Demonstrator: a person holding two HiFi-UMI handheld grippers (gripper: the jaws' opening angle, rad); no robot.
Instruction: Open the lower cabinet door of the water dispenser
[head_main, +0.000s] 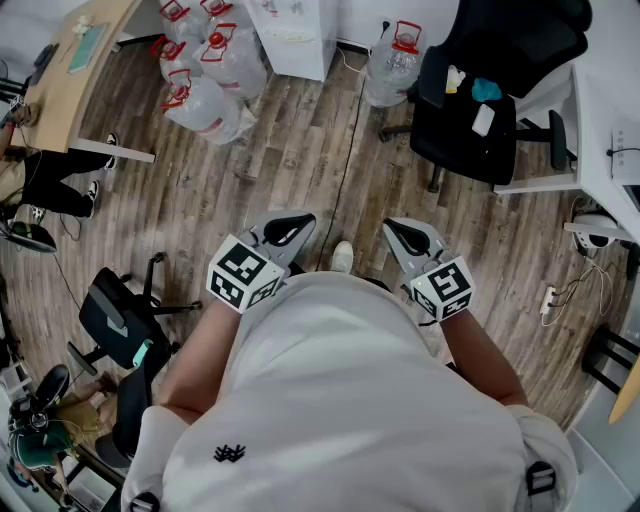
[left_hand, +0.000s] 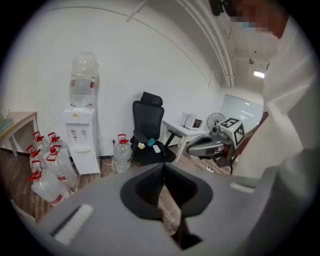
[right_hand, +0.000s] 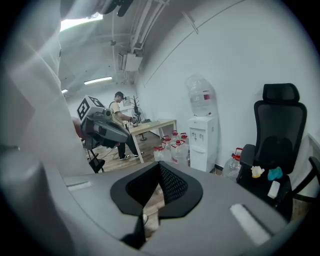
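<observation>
A: Head view?
B: Left gripper (head_main: 287, 229) and right gripper (head_main: 408, 238) sit level before the person's chest. The water dispenser (head_main: 296, 36) stands well apart, across the wood floor.
A: Left gripper view?
B: Jaws meet tip to tip, nothing between. Dispenser at left against the wall, lower door closed.
A: Right gripper view?
B: Jaws together, empty. Dispenser ahead, near the black office chair (right_hand: 278, 145).

A water dispenser (head_main: 295, 35) stands against the wall (left_hand: 150, 75). Water jugs (head_main: 205, 75) cluster on the floor (head_main: 300, 170) to its left. One jug (head_main: 392, 62) sits to its right, beside an office chair (head_main: 480, 110). A tabletop (head_main: 85, 70) lies farther left.
</observation>
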